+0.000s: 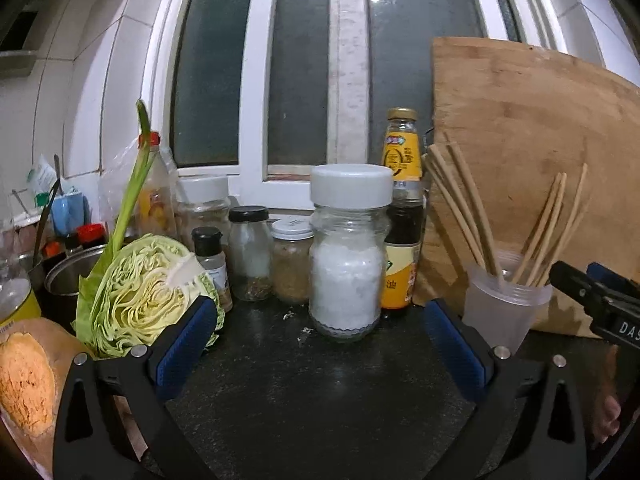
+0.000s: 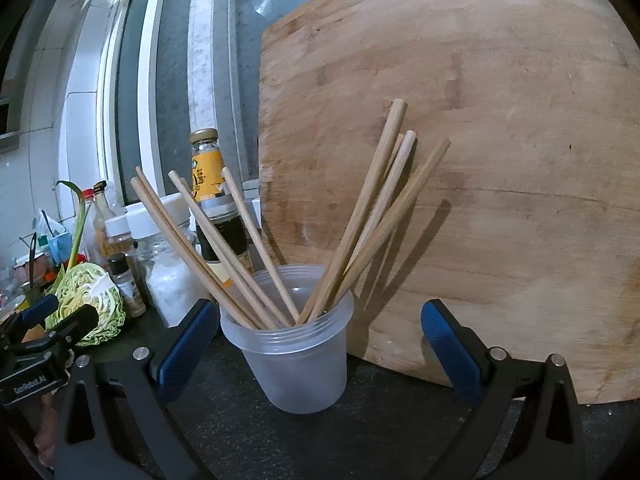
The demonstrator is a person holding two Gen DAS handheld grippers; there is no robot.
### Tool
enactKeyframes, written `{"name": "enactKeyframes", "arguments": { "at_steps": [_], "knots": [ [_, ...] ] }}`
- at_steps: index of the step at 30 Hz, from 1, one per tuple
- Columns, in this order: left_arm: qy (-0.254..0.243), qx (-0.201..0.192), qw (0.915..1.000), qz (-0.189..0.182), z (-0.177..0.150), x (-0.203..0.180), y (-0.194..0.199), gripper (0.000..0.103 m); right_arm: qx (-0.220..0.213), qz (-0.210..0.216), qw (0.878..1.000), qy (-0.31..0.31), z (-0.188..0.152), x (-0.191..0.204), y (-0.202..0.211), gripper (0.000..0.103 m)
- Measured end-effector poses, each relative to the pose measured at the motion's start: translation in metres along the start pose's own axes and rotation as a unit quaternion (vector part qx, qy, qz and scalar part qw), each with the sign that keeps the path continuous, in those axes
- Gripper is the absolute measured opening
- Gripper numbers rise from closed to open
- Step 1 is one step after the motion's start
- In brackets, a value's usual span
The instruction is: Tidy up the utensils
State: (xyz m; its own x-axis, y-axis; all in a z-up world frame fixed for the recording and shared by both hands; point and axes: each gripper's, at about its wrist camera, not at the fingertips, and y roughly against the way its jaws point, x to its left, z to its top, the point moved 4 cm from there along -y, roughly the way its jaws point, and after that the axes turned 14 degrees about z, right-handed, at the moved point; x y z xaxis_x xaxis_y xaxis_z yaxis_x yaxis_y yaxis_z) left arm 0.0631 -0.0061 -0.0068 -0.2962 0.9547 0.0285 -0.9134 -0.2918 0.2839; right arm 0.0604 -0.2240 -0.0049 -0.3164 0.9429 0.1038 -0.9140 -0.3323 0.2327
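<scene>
Here the chopsticks (image 2: 256, 256) stand splayed in the plastic cup (image 2: 298, 364) on the bench (image 2: 360, 440), directly ahead of the wide-open, empty right gripper (image 2: 320, 336), nearer than the equally wide left gripper (image 1: 320, 332).

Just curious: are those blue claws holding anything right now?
No. The left gripper and right gripper are both open and empty; the chopsticks stand untouched in the plastic cup.

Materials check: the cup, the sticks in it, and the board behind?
Cup: looks like frosted translucent plastic; the counter shows dimly through its wall, and the rim is ribbed.
Chopsticks: pale unfinished wood or bamboo, matte; can't tell which.
Cutting board: wood or bamboo, with visible joined strips, worn and stained.
</scene>
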Motion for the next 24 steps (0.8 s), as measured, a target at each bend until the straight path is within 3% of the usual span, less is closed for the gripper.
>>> {"name": "enactKeyframes", "arguments": {
  "at_steps": [6,11,24],
  "knots": [
    [0.002,0.009,0.9998,-0.019,0.0,0.0,-0.003,0.103,0.003,-0.01,0.999,0.032,-0.001,0.013,0.0,0.103],
    [0.002,0.001,0.9999,-0.013,0.001,-0.001,0.0,0.103,0.011,-0.011,0.998,0.064,-0.002,0.025,-0.001,0.103],
    [-0.002,0.001,0.9999,-0.013,0.002,0.0,0.0,0.103,0.011,-0.012,0.998,0.061,-0.003,0.023,0.0,0.103]
  ]
}}
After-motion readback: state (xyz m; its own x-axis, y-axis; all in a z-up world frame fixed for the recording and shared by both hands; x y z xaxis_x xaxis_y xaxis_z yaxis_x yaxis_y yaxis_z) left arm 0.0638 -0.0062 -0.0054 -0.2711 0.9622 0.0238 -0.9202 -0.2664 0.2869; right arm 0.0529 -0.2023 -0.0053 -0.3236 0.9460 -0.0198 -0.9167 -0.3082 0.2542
